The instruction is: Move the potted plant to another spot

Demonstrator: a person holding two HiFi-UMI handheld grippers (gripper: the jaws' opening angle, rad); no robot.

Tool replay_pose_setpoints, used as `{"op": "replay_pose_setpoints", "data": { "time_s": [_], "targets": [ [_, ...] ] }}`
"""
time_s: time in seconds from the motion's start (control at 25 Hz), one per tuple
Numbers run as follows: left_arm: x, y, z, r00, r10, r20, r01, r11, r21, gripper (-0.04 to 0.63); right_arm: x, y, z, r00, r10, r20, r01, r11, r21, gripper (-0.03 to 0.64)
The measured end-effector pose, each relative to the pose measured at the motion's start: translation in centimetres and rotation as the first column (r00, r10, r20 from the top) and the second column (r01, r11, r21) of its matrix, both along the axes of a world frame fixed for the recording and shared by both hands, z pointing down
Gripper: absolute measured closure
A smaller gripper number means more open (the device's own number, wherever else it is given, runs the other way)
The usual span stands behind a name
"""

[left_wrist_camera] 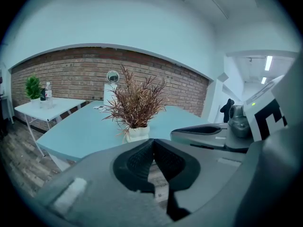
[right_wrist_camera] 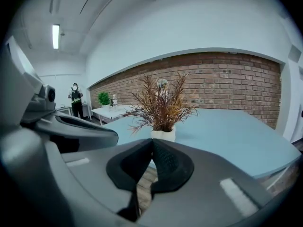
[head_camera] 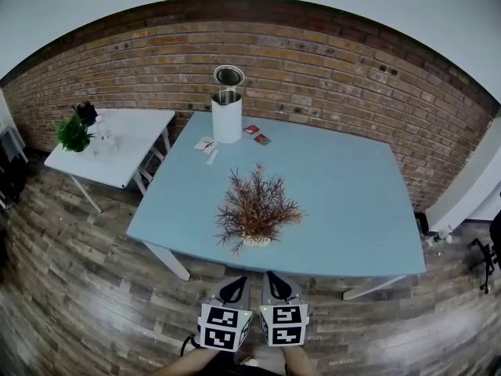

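Left gripper (head_camera: pixel 232 284) and right gripper (head_camera: pixel 275 282) hang side by side over the wooden floor (head_camera: pixel 94 288), just off the near edge of the light-blue table (head_camera: pixel 352 202), both pointing at it. In each gripper's own view the dark ribbed jaws are pressed together at the tips with nothing between them.

Straight ahead of them, the potted plant (head_camera: pixel 257 206) stands upright on the table near its near edge, apart from both grippers. It has reddish-brown spiky foliage in a small white pot (head_camera: pixel 256 241).

At the table's far left side stands a tall white cylinder (head_camera: pixel 227 116), with a few small cards (head_camera: pixel 257 134) near it. Further left, a white side table (head_camera: pixel 129 143) carries a small green plant (head_camera: pixel 73 134). A brick wall (head_camera: pixel 329 61) runs behind.
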State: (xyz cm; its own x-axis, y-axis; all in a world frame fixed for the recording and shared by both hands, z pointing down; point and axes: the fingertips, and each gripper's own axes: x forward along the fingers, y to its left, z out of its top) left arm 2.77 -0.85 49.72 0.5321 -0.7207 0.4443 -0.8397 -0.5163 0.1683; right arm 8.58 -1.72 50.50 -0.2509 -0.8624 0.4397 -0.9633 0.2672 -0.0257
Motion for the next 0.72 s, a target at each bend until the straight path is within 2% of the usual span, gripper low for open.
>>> {"op": "replay_pose_setpoints", "data": {
  "time_s": [0.72],
  "targets": [
    [0.6,2.2,-0.1,1.0,0.002,0.017,-0.002,1.0,0.006,0.597,0.2,2.6,-1.0,1.0,-0.004,0.018,0.004,1.0,0.017,0.611]
  ]
}}
